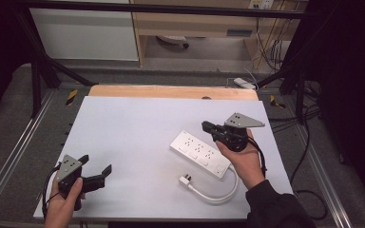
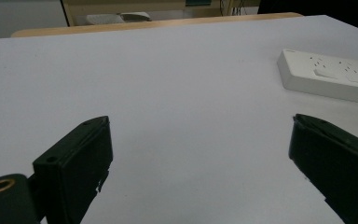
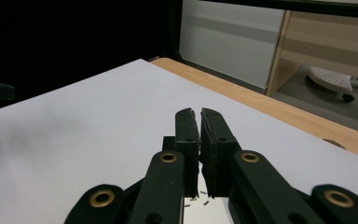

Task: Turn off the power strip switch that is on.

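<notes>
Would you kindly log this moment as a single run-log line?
left gripper: open, empty, near table edge | right gripper: shut, empty, above power strip | plug: unplugged, lying on white table

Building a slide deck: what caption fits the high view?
Left gripper open, right gripper shut above a white power strip on the table.

White table (image 1: 123, 137), wooden cabinet (image 1: 195, 23) behind, cables (image 1: 271, 42) on floor

You will find no legible text, label, brand or number on the power strip (image 1: 200, 154) or elsewhere.
</notes>
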`<state>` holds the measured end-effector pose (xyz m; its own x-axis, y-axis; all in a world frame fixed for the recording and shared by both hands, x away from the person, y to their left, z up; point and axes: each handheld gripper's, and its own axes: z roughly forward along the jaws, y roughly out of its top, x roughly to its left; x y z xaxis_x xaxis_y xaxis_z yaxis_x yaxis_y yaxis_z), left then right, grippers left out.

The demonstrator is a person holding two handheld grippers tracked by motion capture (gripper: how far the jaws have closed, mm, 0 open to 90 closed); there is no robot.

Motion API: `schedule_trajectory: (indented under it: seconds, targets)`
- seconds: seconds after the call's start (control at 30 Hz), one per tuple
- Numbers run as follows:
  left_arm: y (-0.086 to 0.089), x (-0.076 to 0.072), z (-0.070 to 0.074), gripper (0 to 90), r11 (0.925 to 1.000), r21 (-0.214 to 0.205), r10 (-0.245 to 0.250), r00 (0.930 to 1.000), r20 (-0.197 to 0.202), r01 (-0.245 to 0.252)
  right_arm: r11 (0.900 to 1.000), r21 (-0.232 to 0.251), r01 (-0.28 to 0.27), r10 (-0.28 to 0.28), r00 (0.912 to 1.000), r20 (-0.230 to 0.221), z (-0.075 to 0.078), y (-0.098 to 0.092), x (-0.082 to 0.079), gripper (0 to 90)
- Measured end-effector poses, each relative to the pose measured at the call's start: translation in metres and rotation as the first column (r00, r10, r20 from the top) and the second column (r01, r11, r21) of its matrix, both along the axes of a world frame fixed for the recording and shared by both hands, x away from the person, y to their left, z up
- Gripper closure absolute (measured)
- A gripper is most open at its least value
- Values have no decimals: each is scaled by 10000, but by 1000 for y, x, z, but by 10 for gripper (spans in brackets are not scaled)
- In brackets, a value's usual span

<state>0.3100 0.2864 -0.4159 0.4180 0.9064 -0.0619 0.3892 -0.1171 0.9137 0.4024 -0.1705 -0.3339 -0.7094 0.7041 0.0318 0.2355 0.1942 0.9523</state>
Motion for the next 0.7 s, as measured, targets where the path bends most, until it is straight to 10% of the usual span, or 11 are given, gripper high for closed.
schedule_trajectory:
  seconds: [0.7]
  targets:
    - [0,0,0,64,10000,31,-32,10000,3,32,9984,-438,-348,333,9989,-336,-18,26,10,900]
